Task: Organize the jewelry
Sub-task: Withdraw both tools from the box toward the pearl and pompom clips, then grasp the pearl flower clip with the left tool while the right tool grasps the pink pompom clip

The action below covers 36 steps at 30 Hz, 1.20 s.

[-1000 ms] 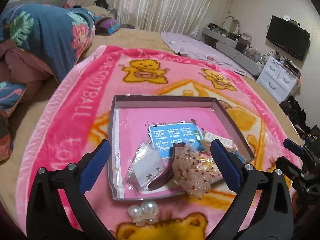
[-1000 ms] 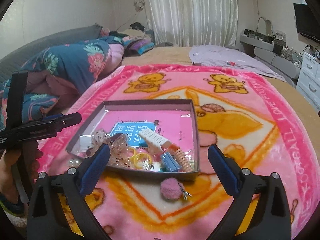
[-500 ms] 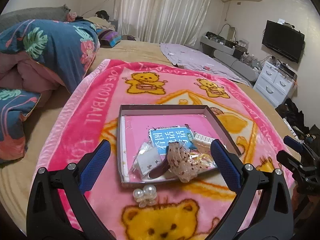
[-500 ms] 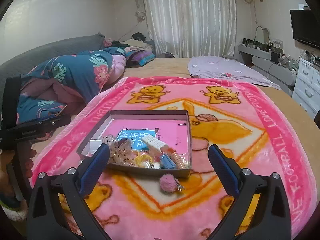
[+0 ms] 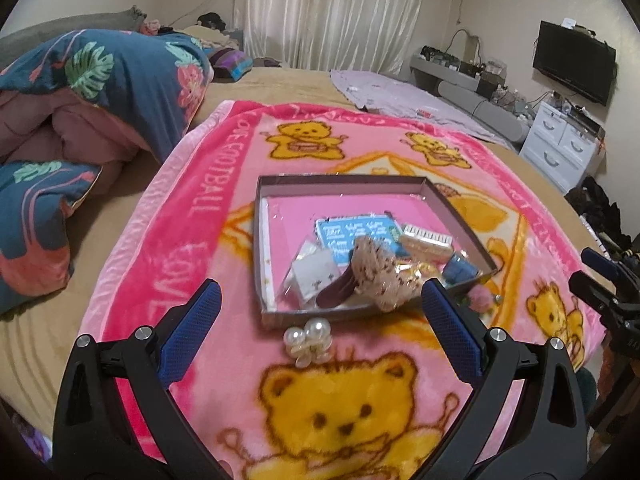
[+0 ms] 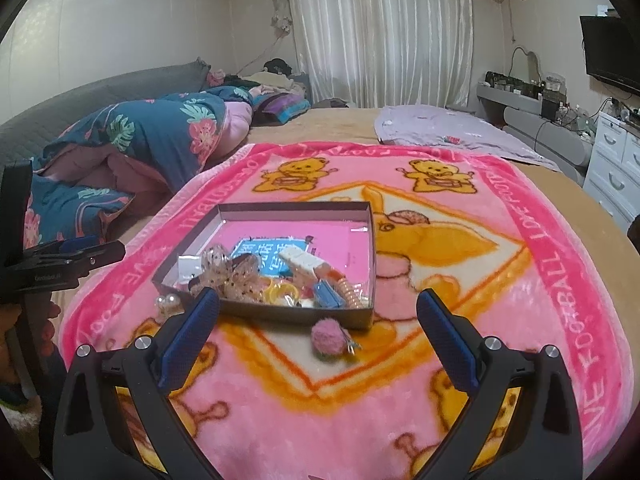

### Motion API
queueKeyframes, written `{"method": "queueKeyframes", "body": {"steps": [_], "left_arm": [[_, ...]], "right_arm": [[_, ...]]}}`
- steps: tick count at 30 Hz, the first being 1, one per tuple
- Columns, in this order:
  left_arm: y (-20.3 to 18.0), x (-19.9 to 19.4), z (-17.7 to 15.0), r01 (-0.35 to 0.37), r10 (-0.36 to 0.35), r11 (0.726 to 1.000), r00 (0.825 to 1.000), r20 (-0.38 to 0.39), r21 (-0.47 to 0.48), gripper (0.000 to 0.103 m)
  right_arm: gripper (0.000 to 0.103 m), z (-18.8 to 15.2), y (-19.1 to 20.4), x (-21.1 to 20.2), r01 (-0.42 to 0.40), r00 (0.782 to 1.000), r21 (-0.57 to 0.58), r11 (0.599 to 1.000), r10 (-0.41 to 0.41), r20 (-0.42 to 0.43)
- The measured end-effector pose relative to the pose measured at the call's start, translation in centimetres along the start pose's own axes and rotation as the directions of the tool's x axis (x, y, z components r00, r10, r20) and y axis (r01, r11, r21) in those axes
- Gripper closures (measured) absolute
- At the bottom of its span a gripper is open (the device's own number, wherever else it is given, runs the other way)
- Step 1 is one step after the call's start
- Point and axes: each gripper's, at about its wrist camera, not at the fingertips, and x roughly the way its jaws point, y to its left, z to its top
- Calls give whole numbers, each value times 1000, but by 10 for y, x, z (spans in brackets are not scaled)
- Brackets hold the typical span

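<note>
Pale walls, white curtains [image 6: 380,32] (drawn), tan bed [image 6: 332,124] — wall-mounted television [image 5: 574,60], white dresser [image 5: 560,146]

Pink bear blanket [image 5: 192,216] on bed, floral duvet [image 5: 100,92] left, TV [image 5: 574,62] & dresser [image 5: 564,146] right.

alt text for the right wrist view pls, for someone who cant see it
An open right gripper hangs empty over a pink teddy-bear blanket on a bed, facing a shallow box of hair clips and trinkets. A pink pompom and a pearl clip lie on the blanket just outside the box.
</note>
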Motion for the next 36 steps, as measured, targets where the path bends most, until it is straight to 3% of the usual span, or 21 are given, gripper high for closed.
{"method": "queueKeyframes", "body": {"steps": [18,32,36], "left_arm": [[3,43,-50,-6,6,1000,988,-155,3,10],[22,83,-61,6,-26,995,979,-203,-99,10],[24,90,-59,10,-34,993,978,-205,-119,11]], "right_arm": [[5,-40,-2,41,12,991,-31,999,-16,-133],[6,-51,-24,121,24,968,8,1000,-21,-250],[29,-52,-25,140,10,959,4,1000,-8,-284]]}}
